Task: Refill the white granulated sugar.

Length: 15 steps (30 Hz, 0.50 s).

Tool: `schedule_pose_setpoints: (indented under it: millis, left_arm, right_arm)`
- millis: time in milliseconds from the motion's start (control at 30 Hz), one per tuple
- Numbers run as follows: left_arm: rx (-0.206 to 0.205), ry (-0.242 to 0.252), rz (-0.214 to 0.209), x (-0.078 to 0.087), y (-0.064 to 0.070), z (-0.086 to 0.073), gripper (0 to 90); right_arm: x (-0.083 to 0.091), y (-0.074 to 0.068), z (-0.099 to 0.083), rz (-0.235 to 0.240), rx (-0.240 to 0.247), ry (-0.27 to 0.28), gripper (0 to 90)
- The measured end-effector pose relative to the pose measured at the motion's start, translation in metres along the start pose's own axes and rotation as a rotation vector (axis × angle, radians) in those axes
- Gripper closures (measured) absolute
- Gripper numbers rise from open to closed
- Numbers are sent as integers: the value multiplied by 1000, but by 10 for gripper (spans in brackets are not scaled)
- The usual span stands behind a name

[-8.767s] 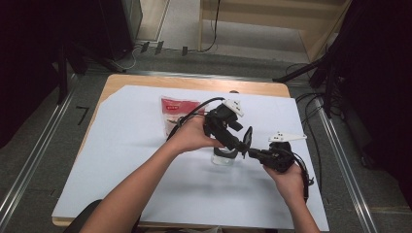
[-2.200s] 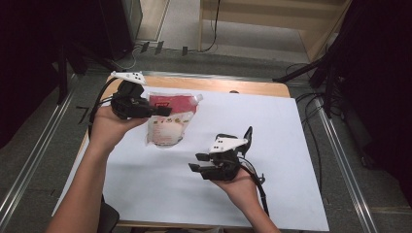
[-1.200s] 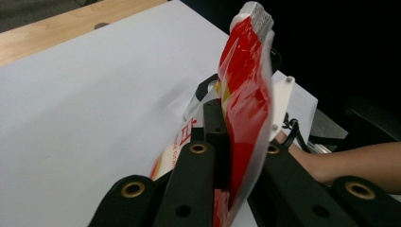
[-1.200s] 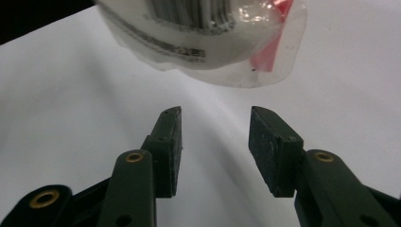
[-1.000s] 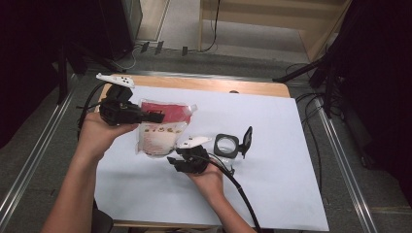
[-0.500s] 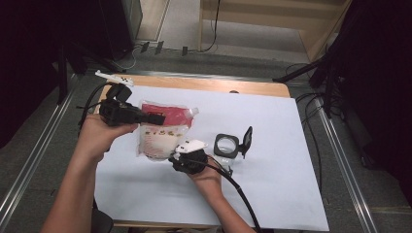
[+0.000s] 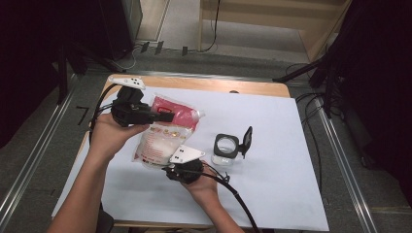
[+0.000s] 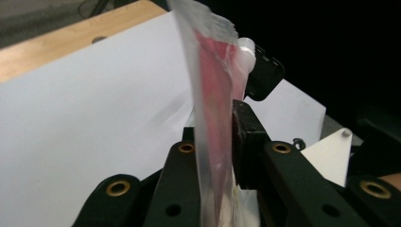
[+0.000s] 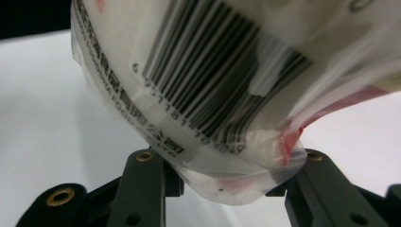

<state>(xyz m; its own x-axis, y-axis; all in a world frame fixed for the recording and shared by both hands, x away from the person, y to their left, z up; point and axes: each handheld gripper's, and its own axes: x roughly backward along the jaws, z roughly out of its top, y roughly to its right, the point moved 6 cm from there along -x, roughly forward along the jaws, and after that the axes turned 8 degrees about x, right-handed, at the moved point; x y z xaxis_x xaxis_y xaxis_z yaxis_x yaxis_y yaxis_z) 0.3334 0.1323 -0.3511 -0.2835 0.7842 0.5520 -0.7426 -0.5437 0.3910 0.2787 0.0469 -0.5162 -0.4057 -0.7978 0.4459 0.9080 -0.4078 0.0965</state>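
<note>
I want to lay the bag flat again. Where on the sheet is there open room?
Open: the white sheet right of the jar, and its far strip beyond the bag. Crowded: the left-centre, where the left gripper pinches the bag's top and the right gripper sits at its bottom corner.
</note>
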Motion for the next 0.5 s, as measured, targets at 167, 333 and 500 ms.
schedule_pose_setpoints:
  millis: [167,333,500]
  left_arm:
    - [-20,-23,-37,-7,-1,-2,816]
    - [4,-34,-121,-21,-5,-7,783]
    - [23,-34,-180,-35,-6,-11,783]
  right_arm:
    - [9,-5,2,85,-49,41,620]
    - [14,-6,2,141,-80,50,620]
    - [18,-6,5,177,-102,63,618]
